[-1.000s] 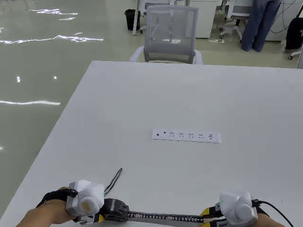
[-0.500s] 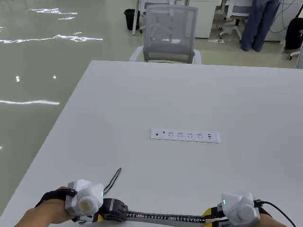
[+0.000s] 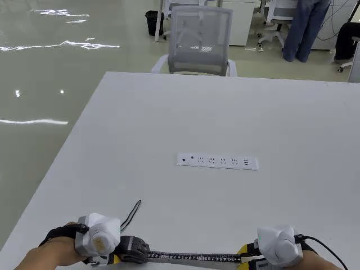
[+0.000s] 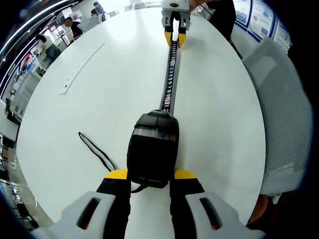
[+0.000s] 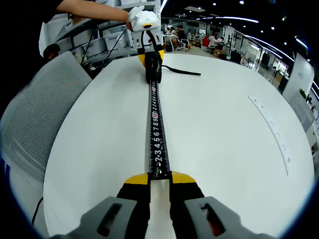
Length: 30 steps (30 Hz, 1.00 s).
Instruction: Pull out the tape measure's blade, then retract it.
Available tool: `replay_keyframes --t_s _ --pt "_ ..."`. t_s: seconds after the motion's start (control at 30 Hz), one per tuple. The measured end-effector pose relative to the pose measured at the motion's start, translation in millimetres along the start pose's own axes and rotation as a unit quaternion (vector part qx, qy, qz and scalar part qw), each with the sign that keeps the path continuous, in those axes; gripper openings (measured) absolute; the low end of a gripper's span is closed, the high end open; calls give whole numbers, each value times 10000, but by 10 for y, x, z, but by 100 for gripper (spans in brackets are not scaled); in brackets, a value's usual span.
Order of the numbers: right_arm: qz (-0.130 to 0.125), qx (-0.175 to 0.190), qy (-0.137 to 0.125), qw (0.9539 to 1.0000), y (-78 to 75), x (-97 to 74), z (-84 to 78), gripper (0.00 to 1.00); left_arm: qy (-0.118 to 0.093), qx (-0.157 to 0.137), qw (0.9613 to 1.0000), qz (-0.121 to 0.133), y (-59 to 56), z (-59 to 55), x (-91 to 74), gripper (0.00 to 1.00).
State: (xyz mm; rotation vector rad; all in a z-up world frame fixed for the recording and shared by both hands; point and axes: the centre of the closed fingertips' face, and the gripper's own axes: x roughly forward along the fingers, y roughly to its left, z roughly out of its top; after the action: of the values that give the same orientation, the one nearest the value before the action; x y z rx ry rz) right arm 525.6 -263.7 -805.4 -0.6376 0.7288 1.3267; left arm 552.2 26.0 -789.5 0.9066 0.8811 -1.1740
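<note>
A black tape measure case (image 4: 152, 147) lies on the white table (image 3: 214, 112) near its front edge, and my left gripper (image 4: 150, 175) is shut on its sides. The blade (image 4: 169, 79) runs flat along the table to my right gripper (image 5: 159, 178), which is shut on the blade's end. From the right gripper view the numbered blade (image 5: 156, 124) leads back to the case (image 5: 153, 64). The head view shows the left gripper (image 3: 115, 257), the case (image 3: 133, 249), the blade (image 3: 194, 258) and the right gripper (image 3: 246, 260) in a row at the bottom. A black wrist strap (image 4: 97, 152) trails from the case.
A white power strip (image 3: 217, 161) lies mid-table, well beyond the blade. A grey mesh chair (image 3: 199, 39) stands at the table's far edge. Another grey chair (image 5: 35, 114) sits close to the table's near side. A person (image 3: 301, 28) stands far back right.
</note>
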Motion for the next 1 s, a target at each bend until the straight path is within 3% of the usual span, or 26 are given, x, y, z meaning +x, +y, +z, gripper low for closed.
replay_keyframes --t_s 0.33,0.57,1.0 --pt "7 -38 234 9997 -1 84 -77 13 75 -12 10000 -11 0 0 11 26" --pt "-28 235 226 9995 -14 57 -71 16 84 -41 10000 -16 -4 3 14 26" --pt "-104 516 221 9984 0 51 -64 30 113 -17 9999 -23 0 1 16 27"
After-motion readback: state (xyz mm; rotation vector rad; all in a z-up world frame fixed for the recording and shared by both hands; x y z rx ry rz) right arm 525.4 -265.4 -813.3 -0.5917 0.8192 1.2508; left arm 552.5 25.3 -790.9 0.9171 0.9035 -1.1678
